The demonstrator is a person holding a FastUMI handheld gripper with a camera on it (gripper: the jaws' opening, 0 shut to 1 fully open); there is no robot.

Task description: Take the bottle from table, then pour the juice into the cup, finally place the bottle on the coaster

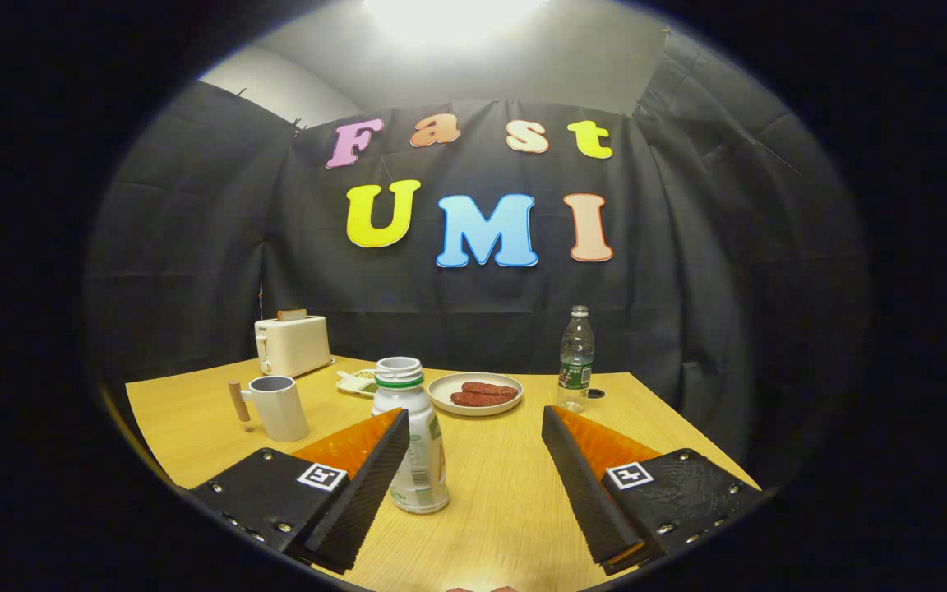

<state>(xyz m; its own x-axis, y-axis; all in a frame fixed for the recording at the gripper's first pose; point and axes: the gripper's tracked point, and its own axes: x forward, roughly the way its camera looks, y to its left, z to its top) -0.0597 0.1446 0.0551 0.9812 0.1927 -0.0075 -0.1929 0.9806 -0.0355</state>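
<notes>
- Spread wide, our claw [473,477] grips nothing; the juice bottle [414,440] stands uncapped on the worktop [506,493], against the left finger's inner face.
- We judge it light, thin-walled and easily spilled; take it mid-body, gently.
- Beyond: the cup [278,407], a plate [474,393], a water bottle [576,358] and a toaster [292,344].
- Pale smooth wood, dark cloth walls.

The left finger [358,485] covers the lower left flank of the juice bottle [413,436]. At eleven o'clock, the small dish [356,382] is half hidden behind that bottle, its contents too small to identify. Beside the water bottle [576,358] at one o'clock, a dark spot [596,394] is unreadable.
</notes>
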